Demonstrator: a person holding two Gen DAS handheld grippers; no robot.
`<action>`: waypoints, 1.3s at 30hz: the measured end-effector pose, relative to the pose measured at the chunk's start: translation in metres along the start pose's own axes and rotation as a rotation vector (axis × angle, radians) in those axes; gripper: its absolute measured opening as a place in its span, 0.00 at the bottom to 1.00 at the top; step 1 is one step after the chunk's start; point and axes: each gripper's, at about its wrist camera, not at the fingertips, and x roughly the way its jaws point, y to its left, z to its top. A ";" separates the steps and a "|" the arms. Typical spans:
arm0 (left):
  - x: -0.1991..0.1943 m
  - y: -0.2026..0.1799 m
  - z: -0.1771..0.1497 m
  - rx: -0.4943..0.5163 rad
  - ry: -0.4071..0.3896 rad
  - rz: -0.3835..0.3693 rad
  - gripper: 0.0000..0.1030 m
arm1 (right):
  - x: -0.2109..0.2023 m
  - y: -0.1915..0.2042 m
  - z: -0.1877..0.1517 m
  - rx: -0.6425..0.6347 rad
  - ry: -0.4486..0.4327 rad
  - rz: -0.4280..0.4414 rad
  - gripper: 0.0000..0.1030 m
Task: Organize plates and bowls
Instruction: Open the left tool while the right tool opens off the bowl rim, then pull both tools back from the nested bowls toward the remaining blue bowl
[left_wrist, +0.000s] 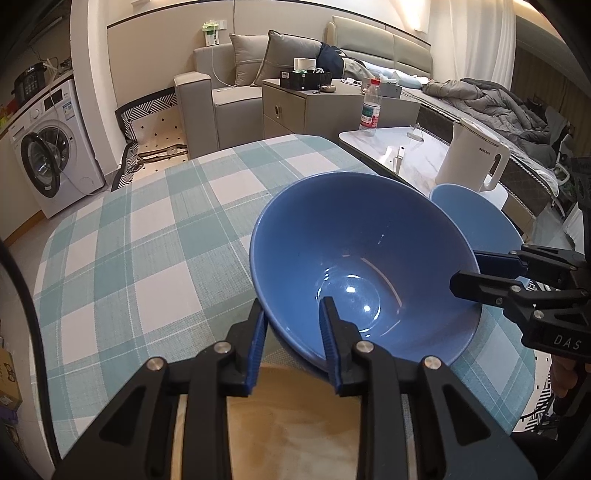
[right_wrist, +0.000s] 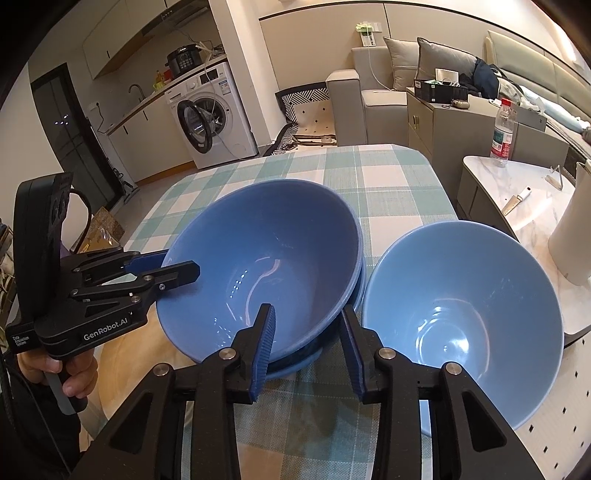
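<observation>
- Dark blue bowl (right_wrist: 266, 258) sits upright on the check-cloth table (left_wrist: 147, 240), near its front edge. It's nested on at least one more rim of the same blue; can't tell exactly what's under it.
- Left gripper (left_wrist: 291, 302): jaws a little apart, straddling the near-left rim w/ one pad outside the wall and one inside. Pads don't look pressed on, so nothing is held.
- Right gripper (right_wrist: 306, 310): same story on the near-right rim. It's slightly open w/ the rim between the pads and no clamp, and its outer finger stands in the gap beside the pale blue bowl (right_wrist: 461, 314).
- Pale bowl is just right of the stack, upright, empty and separate.
- Handling (judged): glazed ceramic, so stiff, fairly heavy, slick and chippable.
  - Thin rim is the only place to grab; pinch the wall w/ one pad in and one out.
  - Two grips on opposite sides should stop it swinging.
  - Set it down slow, since bowl-on-bowl contact could knock or chip.
- Nearby: white kettle (left_wrist: 472, 162) is close behind the pale bowl on the marble side table (left_wrist: 406, 147), w/ a water bottle (left_wrist: 370, 110) further back.
- In the way: the pale bowl crowds the right gripper's outer finger, and the kettle limits any swing to the right. Rest of the cloth, left and behind, is free.
</observation>
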 end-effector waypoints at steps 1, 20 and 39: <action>0.001 0.000 0.000 0.001 0.002 0.001 0.27 | 0.000 0.000 0.000 -0.001 0.000 0.000 0.35; 0.004 -0.004 -0.002 0.022 0.015 0.012 0.38 | 0.004 -0.003 -0.005 -0.003 0.010 -0.006 0.44; 0.001 0.015 0.001 -0.063 0.011 0.036 0.54 | -0.004 0.001 -0.002 0.005 -0.028 0.071 0.85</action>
